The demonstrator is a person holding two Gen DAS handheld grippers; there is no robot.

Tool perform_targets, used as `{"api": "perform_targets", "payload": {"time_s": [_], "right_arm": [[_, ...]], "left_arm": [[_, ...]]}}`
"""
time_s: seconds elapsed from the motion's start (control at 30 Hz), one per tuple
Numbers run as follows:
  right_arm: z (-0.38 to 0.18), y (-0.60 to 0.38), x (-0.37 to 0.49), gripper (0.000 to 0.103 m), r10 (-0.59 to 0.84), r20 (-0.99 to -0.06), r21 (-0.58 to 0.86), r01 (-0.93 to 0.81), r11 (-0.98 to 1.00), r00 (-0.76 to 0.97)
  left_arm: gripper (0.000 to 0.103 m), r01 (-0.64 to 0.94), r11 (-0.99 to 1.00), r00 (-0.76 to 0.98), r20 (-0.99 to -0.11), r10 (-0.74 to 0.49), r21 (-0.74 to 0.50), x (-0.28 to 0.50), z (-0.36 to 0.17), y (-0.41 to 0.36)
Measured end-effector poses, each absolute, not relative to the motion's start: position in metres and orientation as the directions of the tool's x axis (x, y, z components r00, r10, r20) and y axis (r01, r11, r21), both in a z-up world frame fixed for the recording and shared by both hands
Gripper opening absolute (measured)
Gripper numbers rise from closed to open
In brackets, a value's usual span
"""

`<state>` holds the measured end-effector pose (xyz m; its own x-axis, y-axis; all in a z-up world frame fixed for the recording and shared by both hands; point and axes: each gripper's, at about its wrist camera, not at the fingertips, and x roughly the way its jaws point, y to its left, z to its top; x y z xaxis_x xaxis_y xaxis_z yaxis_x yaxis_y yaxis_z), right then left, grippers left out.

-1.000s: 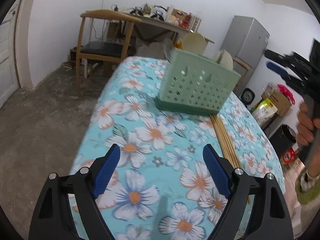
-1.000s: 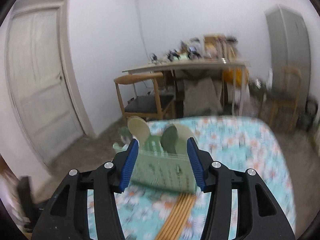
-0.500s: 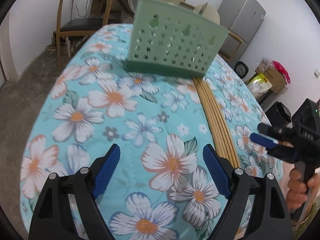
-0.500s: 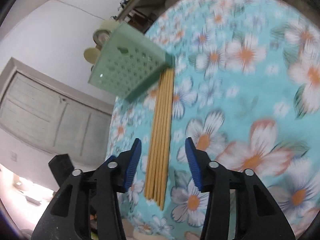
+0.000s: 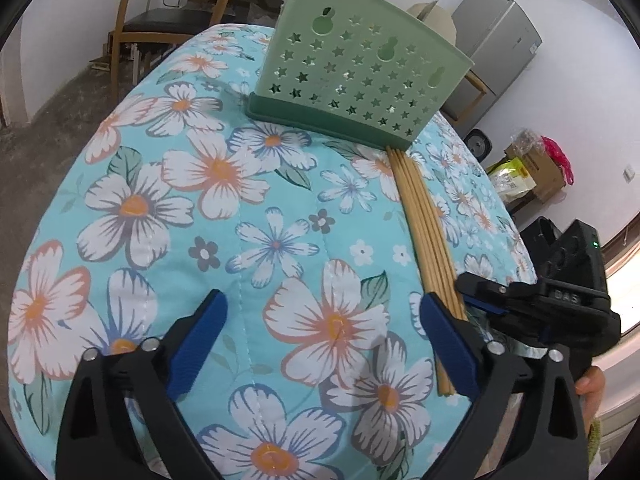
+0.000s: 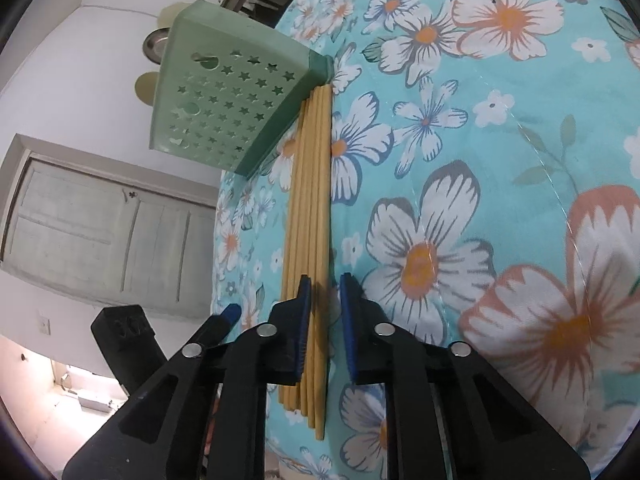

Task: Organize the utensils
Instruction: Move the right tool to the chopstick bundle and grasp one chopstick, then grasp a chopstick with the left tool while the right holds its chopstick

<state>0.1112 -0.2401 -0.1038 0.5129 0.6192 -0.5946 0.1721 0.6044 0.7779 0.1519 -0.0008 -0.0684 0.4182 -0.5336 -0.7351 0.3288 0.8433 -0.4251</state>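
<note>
A bundle of several wooden chopsticks (image 5: 424, 232) (image 6: 310, 200) lies on the floral tablecloth (image 5: 160, 200), its far ends against the base of a green star-punched utensil holder (image 5: 360, 68) (image 6: 224, 92). Spoon heads (image 6: 154, 42) poke out of the holder. My right gripper (image 6: 325, 280) (image 5: 472, 292) is low over the near end of the bundle, its jaws closing. The rightmost chopsticks sit between its pads, with a slim gap still showing at the right pad. My left gripper (image 5: 322, 300) hovers over bare cloth left of the bundle, jaws opening wide, nothing between them.
A wooden chair (image 5: 168, 28) and a cluttered desk stand beyond the table's far end. A grey fridge (image 5: 496, 52) and boxes with bags (image 5: 532, 168) are at the right. A pale door (image 6: 100, 232) is on the left wall. A person's hand (image 5: 592, 384) holds the right gripper.
My right gripper dropped from high up to the chopsticks' near end, rolled, and narrowed its jaws around them. My left gripper tipped down toward the cloth and spread wider.
</note>
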Motion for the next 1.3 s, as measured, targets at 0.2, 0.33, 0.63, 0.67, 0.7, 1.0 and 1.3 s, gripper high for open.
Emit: {"api": "perform_targets", "payload": {"time_s": [0.2, 0.33, 0.63, 0.67, 0.7, 1.0, 1.3], "right_arm": [[-0.109, -0.245, 0.109, 0.007, 0.625, -0.58, 0.79, 0.175, 0.587, 0.522], [-0.111, -0.25, 0.107, 0.004, 0.63, -0.566, 0.802, 0.18, 0.569, 0.532], [-0.105, -0.262, 0.094, 0.004, 0.602, -0.575, 0.787, 0.171, 0.593, 0.554], [-0.103, -0.265, 0.091, 0.004, 0.588, -0.584, 0.775, 0.171, 0.608, 0.559], [-0.102, -0.268, 0.088, 0.004, 0.578, -0.591, 0.768, 0.172, 0.617, 0.562], [-0.102, -0.28, 0.076, 0.004, 0.533, -0.622, 0.732, 0.185, 0.656, 0.573], [-0.102, -0.275, 0.076, 0.004, 0.519, -0.633, 0.713, 0.173, 0.679, 0.574]], "left_arm": [[0.097, 0.366, 0.854, 0.409, -0.76, -0.505, -0.37, 0.147, -0.068, -0.008], [0.097, 0.36, 0.86, 0.407, -0.769, -0.493, -0.361, 0.147, -0.068, -0.009], [0.097, 0.335, 0.851, 0.385, -0.765, -0.516, -0.405, 0.151, -0.066, -0.003], [0.097, 0.327, 0.851, 0.382, -0.766, -0.517, -0.411, 0.152, -0.065, -0.002], [0.097, 0.315, 0.851, 0.38, -0.766, -0.519, -0.42, 0.153, -0.064, -0.001], [0.085, 0.424, 0.775, 0.384, -0.681, -0.623, -0.469, 0.149, -0.038, -0.025], [0.038, 0.356, 0.666, 0.197, -0.644, -0.739, -0.655, 0.176, -0.063, -0.051]]}}
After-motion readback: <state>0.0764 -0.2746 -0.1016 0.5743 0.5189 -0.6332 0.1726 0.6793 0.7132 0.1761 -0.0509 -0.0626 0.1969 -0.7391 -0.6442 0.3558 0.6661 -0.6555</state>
